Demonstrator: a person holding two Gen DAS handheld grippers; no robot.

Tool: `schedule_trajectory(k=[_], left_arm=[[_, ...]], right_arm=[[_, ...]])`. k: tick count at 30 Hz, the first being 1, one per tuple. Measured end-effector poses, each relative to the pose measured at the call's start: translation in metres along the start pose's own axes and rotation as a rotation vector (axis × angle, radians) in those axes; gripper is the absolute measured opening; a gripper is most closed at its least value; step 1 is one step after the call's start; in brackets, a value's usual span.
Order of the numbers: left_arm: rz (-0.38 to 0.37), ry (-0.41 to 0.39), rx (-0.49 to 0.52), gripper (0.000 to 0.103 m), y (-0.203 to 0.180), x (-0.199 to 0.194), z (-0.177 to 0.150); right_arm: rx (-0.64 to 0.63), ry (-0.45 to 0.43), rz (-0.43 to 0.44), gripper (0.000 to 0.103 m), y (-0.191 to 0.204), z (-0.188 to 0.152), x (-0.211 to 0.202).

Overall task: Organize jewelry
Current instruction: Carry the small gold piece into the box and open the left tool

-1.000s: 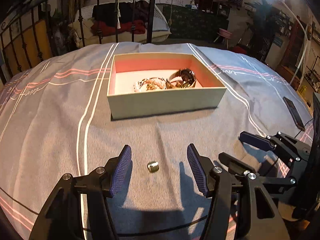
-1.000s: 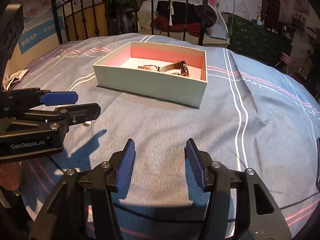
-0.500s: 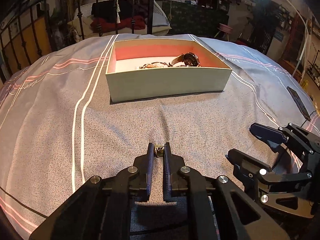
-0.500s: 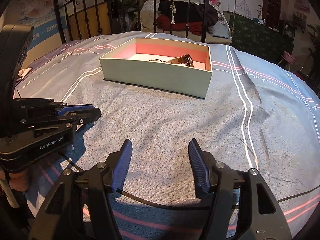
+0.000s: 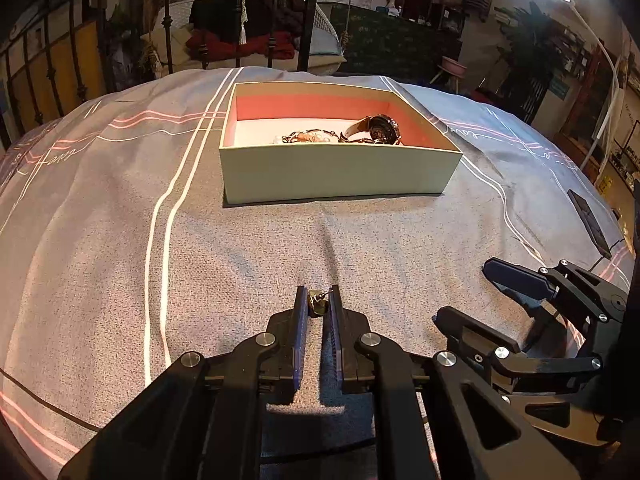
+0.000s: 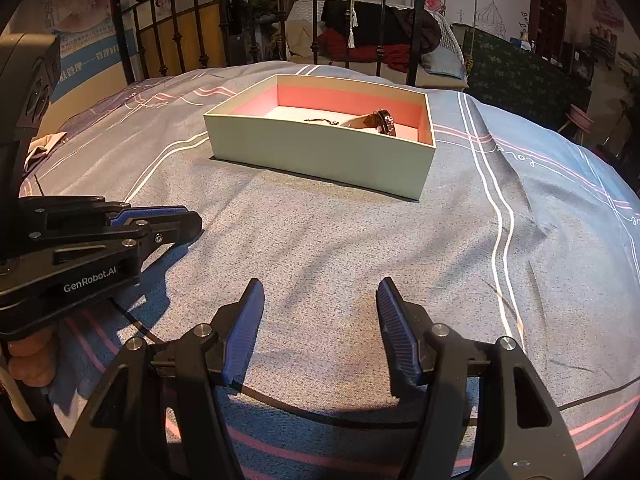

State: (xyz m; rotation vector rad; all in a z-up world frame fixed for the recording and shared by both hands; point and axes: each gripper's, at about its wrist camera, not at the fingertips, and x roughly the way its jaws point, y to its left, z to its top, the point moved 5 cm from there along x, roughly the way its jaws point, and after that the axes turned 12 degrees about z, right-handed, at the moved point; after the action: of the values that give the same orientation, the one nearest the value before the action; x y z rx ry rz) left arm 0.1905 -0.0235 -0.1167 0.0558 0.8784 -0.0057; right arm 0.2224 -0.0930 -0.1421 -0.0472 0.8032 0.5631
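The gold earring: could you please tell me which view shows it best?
The left wrist view: the earring sits in the middle, pinched between the left gripper pads above the bedspread. In the right wrist view that gripper shows side-on and hides the earring.

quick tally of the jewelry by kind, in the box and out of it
watch, in the box: 1
bracelet or chain pieces, tangled in the box, count unclear: at least 1
small gold piece, gripped by the left hand-held gripper: 1
total: at least 3
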Motion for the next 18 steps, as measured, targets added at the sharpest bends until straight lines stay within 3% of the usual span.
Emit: schedule_trajectory(k=[2,7,18], left_arm=[[-0.006,-0.002,0.0,0.01,-0.001,-0.002,0.001],[-0.019,-0.001,-0.007,0.01,-0.003,-0.006,0.005],[-0.03,-0.031,-0.006,0.01,-0.01,-0.01,0.03]], right_arm=[[0.012,-0.006,0.019,0.025,0.0,0.001,0.0],[0.031,-0.015,0.029,0.009,-0.003,0.002,0.0],[0.01,-0.06,0.034,0.006,-0.002,0.028,-0.002]])
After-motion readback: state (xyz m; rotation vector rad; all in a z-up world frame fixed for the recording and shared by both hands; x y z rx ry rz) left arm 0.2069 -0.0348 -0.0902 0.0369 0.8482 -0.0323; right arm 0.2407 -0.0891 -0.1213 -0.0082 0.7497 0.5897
